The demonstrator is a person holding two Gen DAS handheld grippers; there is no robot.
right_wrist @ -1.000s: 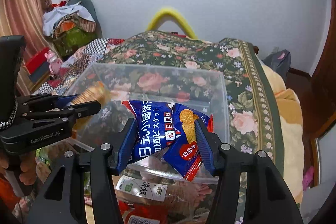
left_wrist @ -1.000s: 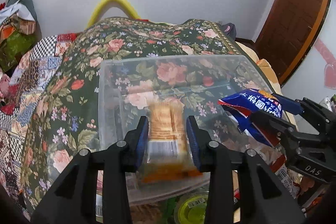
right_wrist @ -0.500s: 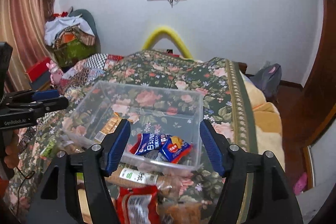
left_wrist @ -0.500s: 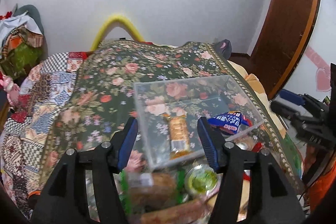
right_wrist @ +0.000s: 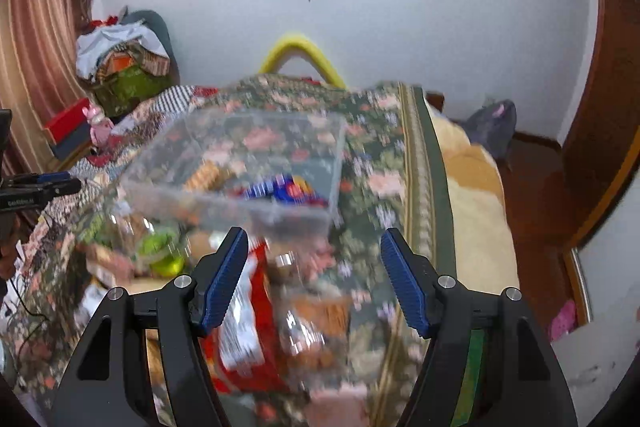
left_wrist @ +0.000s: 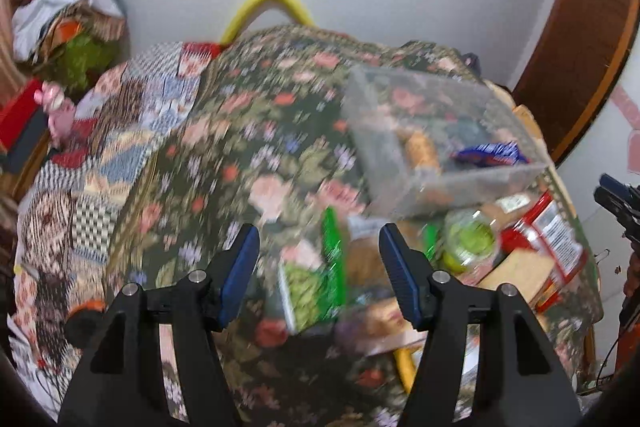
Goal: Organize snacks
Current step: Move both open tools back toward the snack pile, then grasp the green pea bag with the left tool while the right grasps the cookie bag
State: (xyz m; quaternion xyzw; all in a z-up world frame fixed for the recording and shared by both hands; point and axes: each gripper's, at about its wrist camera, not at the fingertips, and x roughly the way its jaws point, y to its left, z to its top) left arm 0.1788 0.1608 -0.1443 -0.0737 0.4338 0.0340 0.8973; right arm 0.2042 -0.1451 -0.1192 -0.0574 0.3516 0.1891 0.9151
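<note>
Clear plastic bin [right_wrist: 236, 167] sits on the floral bedspread [left_wrist: 248, 155] and now holds two snacks: an orange biscuit sleeve [left_wrist: 420, 149] and a blue biscuit packet [right_wrist: 280, 189]. A second ago each gripper clamped one of these over the bin; both have since let go and pulled back. The left gripper [left_wrist: 318, 269] and right gripper [right_wrist: 314, 277] now hang empty with jaws spread wide. Below them, blurred by motion, loose snacks wait just beside the bin: a green packet [left_wrist: 320, 279], a green-lidded cup [left_wrist: 468, 241] and a red bag [right_wrist: 244, 315]. Two items appear sorted; the next pickup seems about to begin.
</note>
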